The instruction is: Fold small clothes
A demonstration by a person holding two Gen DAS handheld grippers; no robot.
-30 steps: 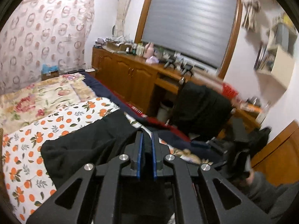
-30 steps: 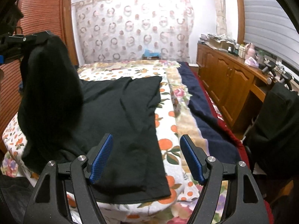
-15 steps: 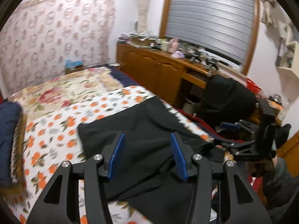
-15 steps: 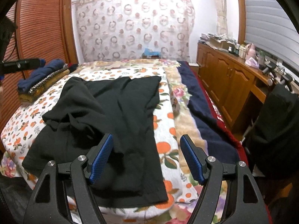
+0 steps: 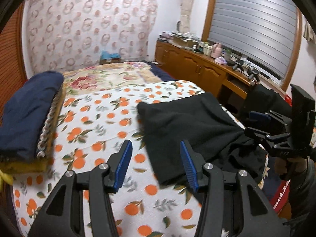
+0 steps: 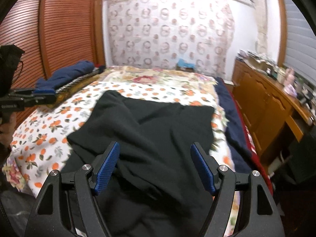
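A black garment [image 6: 150, 134] lies rumpled and partly folded over on the bed's orange-print sheet [image 5: 102, 116]; it also shows in the left wrist view [image 5: 189, 122]. My left gripper [image 5: 156, 164] is open and empty, above the sheet just left of the garment's near edge. My right gripper [image 6: 155, 165] is open and empty, hovering over the garment's near part. The right gripper also shows at the right edge of the left wrist view [image 5: 276, 126], and the left gripper at the left edge of the right wrist view [image 6: 29, 96].
A stack of folded blue and yellow clothes [image 5: 29, 116] sits at the bed's left side. A wooden cabinet with clutter [image 5: 207, 65] runs along the right wall. A dark chair [image 5: 264, 100] stands beside the bed. A slatted wooden wardrobe [image 6: 49, 29] stands left.
My left gripper let go of the black garment, which dropped onto the bed, and swung left, away from it. My right gripper stayed open and moved in over the garment.
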